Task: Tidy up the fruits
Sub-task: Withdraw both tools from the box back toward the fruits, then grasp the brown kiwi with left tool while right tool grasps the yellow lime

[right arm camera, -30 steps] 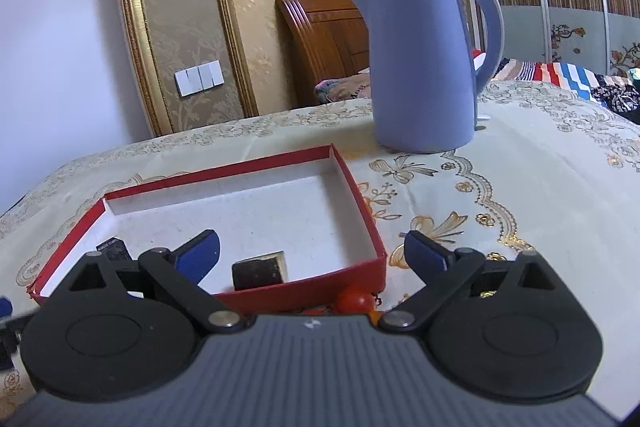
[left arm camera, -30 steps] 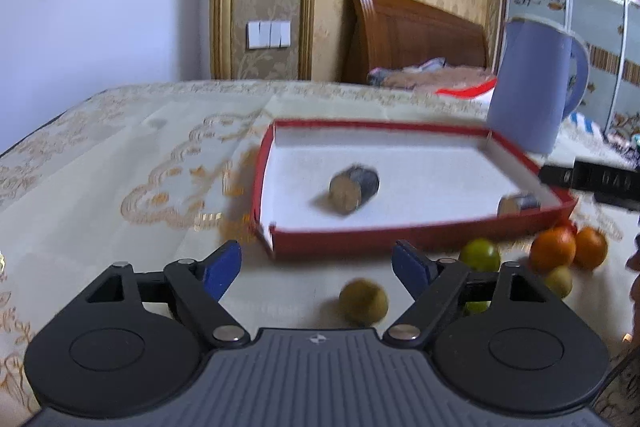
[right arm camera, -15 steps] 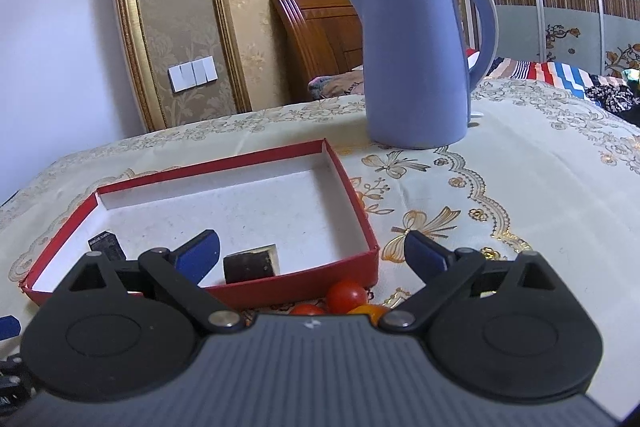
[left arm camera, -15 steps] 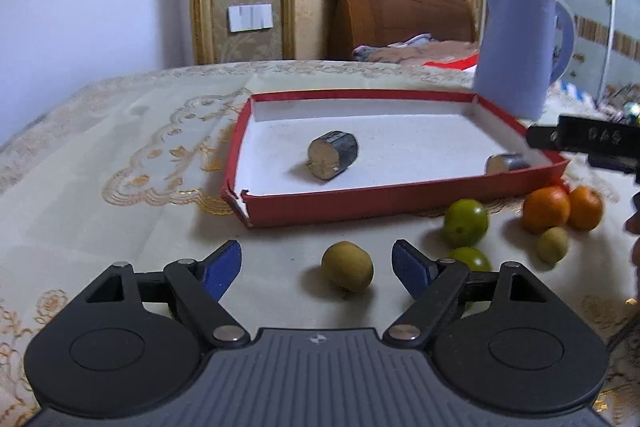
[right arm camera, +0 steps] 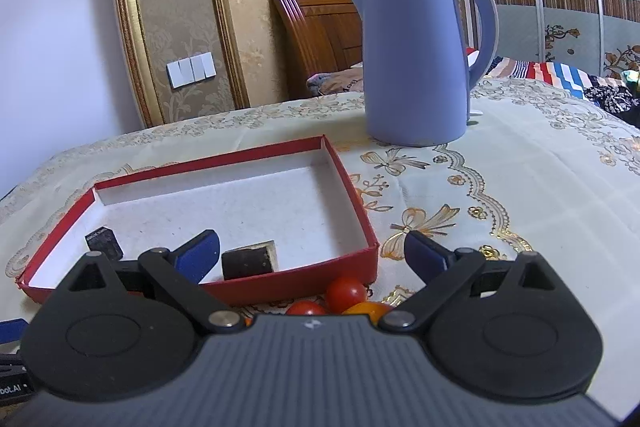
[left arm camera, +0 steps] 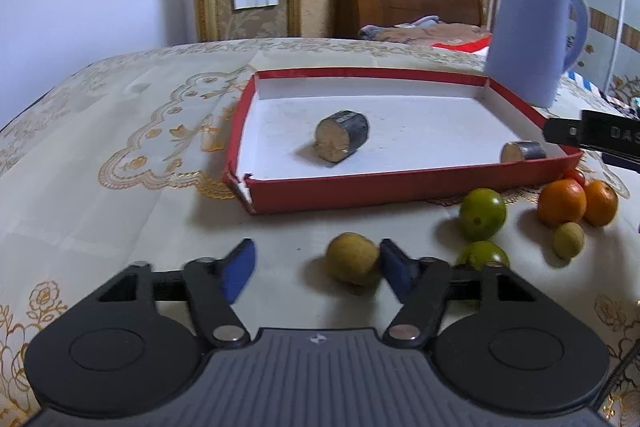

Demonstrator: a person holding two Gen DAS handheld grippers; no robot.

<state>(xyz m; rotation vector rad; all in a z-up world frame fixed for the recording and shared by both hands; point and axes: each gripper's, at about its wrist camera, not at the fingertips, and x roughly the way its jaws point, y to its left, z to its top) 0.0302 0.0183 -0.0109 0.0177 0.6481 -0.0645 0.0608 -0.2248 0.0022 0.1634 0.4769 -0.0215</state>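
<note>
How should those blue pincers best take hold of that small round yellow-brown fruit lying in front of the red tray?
Probably across the widest middle of the small round yellow-brown fruit, from the near side, low to the table. It is round, so any higher pinch may slip. The left gripper has just been closing; one pad seems to touch it, the other is clear.

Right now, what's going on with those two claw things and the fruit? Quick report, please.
Left gripper just closing, fingers around the yellow-brown fruit, not yet clamped. Right gripper open, empty, above the cherry tomatoes. Red tray just beyond, path unblocked.

two oranges [left arm camera: 561, 201], two green fruits [left arm camera: 481, 213]
</note>
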